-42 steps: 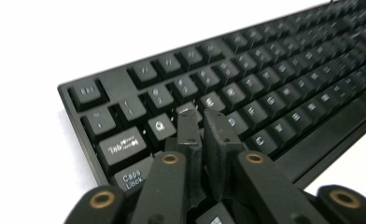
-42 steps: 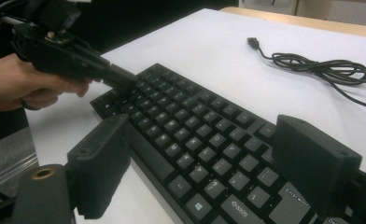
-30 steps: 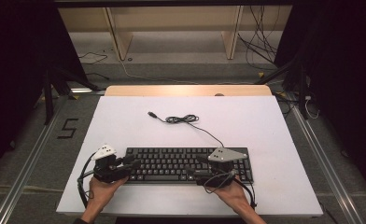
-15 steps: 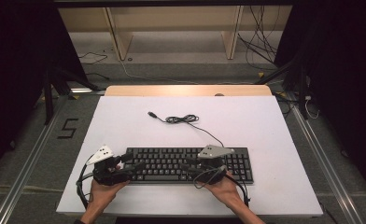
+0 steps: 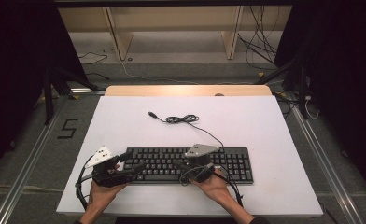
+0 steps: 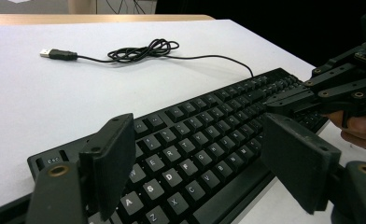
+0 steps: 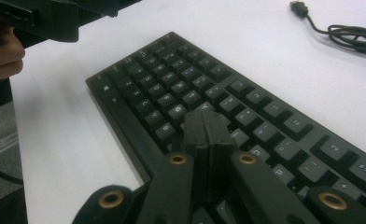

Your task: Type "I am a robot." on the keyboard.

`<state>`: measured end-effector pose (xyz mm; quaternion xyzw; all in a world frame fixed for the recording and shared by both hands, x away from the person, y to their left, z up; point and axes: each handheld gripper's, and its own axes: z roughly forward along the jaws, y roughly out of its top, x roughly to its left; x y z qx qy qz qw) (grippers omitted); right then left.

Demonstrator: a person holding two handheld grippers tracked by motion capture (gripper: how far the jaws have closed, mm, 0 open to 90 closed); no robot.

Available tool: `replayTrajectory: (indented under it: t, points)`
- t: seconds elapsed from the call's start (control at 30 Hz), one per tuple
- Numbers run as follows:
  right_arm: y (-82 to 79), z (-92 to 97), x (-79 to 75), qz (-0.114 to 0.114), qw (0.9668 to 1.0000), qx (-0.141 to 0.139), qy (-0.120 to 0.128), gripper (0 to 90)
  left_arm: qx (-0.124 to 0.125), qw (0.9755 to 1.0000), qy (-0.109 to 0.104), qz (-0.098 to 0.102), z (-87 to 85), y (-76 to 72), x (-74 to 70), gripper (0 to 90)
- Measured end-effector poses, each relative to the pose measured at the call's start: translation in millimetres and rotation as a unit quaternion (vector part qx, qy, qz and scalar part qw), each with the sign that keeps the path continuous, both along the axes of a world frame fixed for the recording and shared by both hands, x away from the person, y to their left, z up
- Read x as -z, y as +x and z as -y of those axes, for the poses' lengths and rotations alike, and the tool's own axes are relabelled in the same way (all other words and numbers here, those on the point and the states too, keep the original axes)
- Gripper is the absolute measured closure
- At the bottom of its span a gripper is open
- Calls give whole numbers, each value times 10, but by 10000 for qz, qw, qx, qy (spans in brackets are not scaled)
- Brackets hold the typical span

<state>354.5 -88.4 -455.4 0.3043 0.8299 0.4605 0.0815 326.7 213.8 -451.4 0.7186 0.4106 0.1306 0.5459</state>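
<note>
The black keyboard (image 5: 188, 164) lies flat near the front edge of the white table (image 5: 265, 126). The left gripper (image 6: 197, 163) sits at its left end; its jaws have just been opening and stand wide over the keys, gripping nothing. The right gripper (image 7: 208, 126) has just closed its jaws, empty, above the middle keys.

Floor mark (image 5: 67, 129) "5", keyboard (image 6: 181, 154) keys "Esc", "A", "S", "D"

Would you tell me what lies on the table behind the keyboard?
Behind the black keyboard its thin cable lies coiled on the white table, ending in a USB plug. The right gripper covers some keys.
</note>
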Motion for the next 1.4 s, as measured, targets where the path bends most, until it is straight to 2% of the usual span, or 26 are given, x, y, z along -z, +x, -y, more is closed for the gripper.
replayTrajectory:
  t: [0.57,0.93,1.1,1.17,1.27,1.4]
  points:
    - [50,-160,121,-188,9994,-88,-275,900,-33,10000,-13,60,-9,-6,-2,251]
    - [76,-217,207,-282,9980,-73,-556,900,-45,10000,15,44,-16,1,3,251]
    - [85,-230,239,-269,9975,-76,-645,900,-45,10000,16,55,-16,-2,2,251]
    - [84,-239,257,-238,9968,-116,-759,900,-48,10000,11,52,-17,-1,2,251]
    - [68,-244,268,-155,9969,-128,-767,900,-47,10000,15,58,-16,-3,2,251]
    - [67,-243,263,-193,9969,-103,-757,900,-58,10000,13,66,-17,-5,0,251]
